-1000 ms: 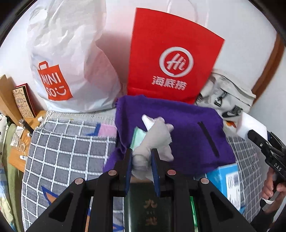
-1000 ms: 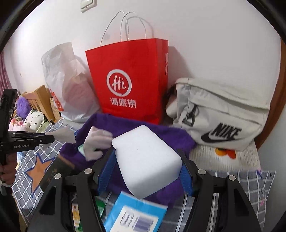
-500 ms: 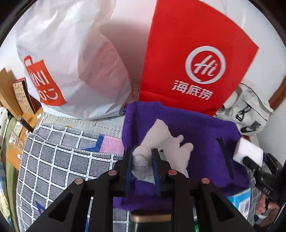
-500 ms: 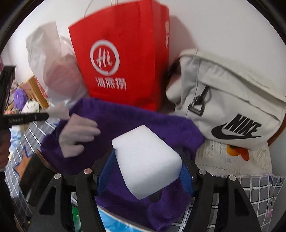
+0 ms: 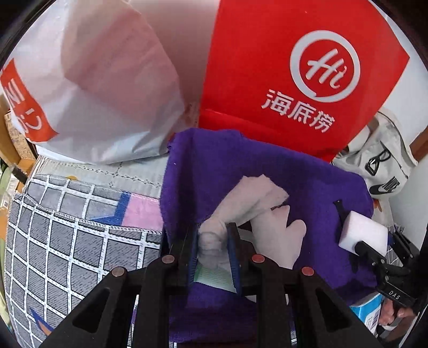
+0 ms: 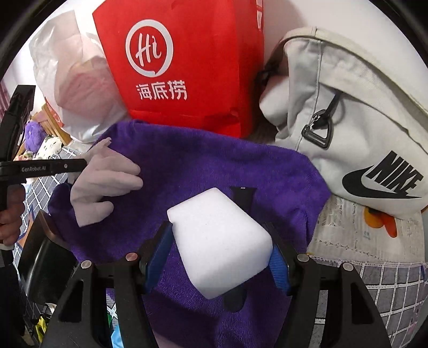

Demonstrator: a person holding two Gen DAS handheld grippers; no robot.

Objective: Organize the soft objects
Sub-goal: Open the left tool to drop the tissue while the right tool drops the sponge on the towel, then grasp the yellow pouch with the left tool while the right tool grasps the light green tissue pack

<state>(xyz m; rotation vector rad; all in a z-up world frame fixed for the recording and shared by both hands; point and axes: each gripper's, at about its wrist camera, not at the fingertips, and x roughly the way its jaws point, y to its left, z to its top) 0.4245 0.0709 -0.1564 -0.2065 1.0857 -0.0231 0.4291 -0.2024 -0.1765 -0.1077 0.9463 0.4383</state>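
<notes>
While neither soft item has been released, the left gripper (image 5: 212, 247) pinches a white glove (image 5: 251, 214) over the purple towel (image 5: 267, 171), and the right gripper (image 6: 218, 258) clamps a white sponge block (image 6: 218, 241) above it.

White wall (image 6: 334, 16); grid-patterned grey bedspread (image 5: 67, 235).

red paper bag (image 6: 187, 67): stood upright against the wall at the bed's back edge | white plastic bag (image 5: 101, 88): slumped just beside it, toward the back-left corner | grey sling bag (image 6: 355, 128): laid against the wall by the back-right corner | checked bedspread (image 5: 67, 235): spread over the bed | blue-white carton (image 5: 366, 311): partly seen at the right edge
</notes>
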